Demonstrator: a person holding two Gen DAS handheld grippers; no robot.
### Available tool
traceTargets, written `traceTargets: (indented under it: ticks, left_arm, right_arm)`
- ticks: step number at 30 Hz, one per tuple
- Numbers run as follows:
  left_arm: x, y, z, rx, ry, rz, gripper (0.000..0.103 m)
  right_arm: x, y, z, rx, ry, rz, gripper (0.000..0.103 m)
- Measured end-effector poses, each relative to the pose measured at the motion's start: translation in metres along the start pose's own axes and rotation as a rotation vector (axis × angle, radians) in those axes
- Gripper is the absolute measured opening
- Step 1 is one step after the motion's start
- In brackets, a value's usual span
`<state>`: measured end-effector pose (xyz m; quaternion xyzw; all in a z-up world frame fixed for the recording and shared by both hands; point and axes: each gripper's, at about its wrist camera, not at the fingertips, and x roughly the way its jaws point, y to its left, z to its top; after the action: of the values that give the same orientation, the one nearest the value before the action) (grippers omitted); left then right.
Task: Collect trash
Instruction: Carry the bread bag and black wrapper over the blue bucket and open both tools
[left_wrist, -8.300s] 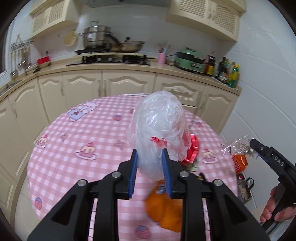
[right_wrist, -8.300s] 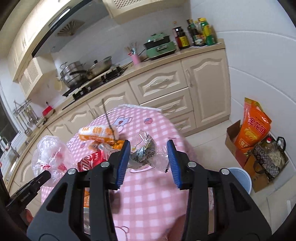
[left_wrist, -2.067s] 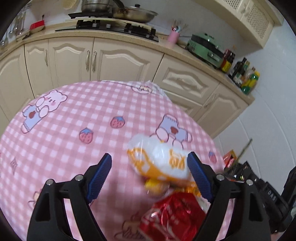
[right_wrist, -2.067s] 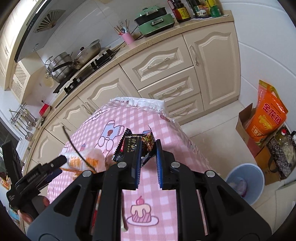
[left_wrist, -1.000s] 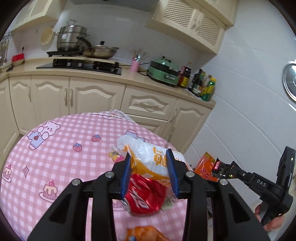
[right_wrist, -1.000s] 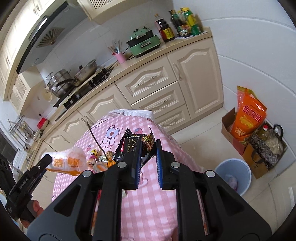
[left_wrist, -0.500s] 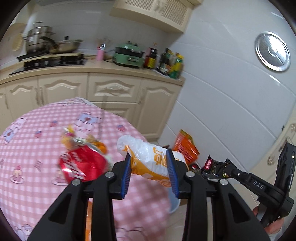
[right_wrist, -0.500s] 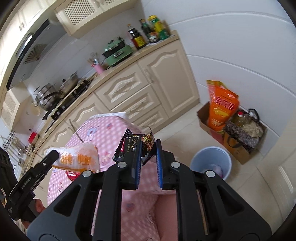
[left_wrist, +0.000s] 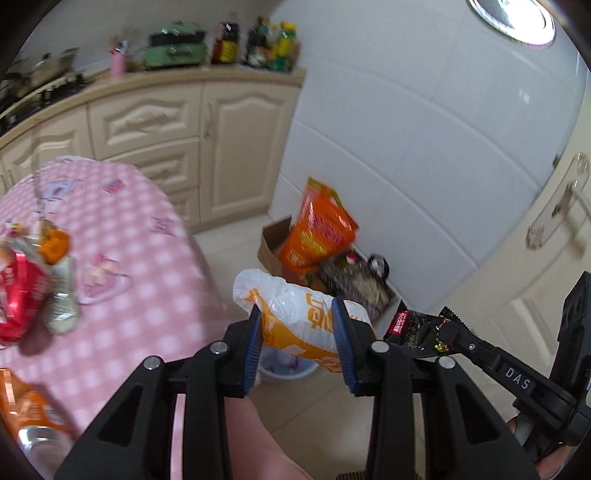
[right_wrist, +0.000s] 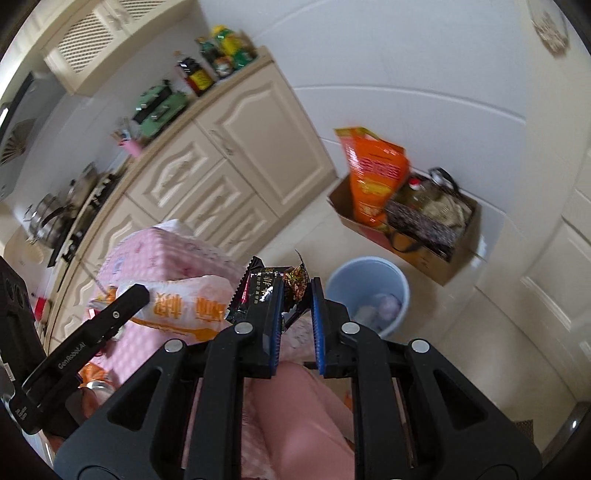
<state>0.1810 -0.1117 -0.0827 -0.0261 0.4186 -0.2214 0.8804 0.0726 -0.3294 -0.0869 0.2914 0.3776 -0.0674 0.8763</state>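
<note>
Above the kitchen floor, left fingers (left_wrist: 255, 343) pinch a white-orange bag (left_wrist: 295, 314), right fingers (right_wrist: 275, 314) a dark wrapper (right_wrist: 264, 291).

Black tongs (left_wrist: 297, 339); blue pads (left_wrist: 253, 343)

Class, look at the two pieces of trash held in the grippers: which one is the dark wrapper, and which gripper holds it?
The black snack wrapper, pinched in the right gripper. The left gripper holds a white and orange plastic bag.
</note>
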Motion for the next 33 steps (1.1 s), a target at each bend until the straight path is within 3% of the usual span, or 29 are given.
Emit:
traceTargets:
  ticks: [8,14,20,24,33]
  left_arm:
    - [0.078,-0.024,-0.01,0.016,0.169,0.018,0.036]
    - [0.124,-0.026,-0.008,-0.006,0.247,0.051,0.036]
    - [0.158,-0.032,0.008,-0.014,0.243,0.113,0.039]
    - [0.179,-0.034,0.02,0.002,0.243,0.184,0.058]
    - [0.185,-0.014,0.021,-0.023,0.281,0.239,0.06]
  right_arm:
    - [0.032,-0.041,0.004,0.06,0.073,-0.064,0.015]
    - [0.064,-0.053,0.017,0.066,0.123,-0.093,0.015]
    - [0.087,-0.066,0.031,0.089,0.151,-0.111,0.015]
    - [0.103,-0.072,0.041,0.101,0.167,-0.124,0.015]
    - [0.136,-0.049,0.066,0.024,0.211,-0.095,0.018]
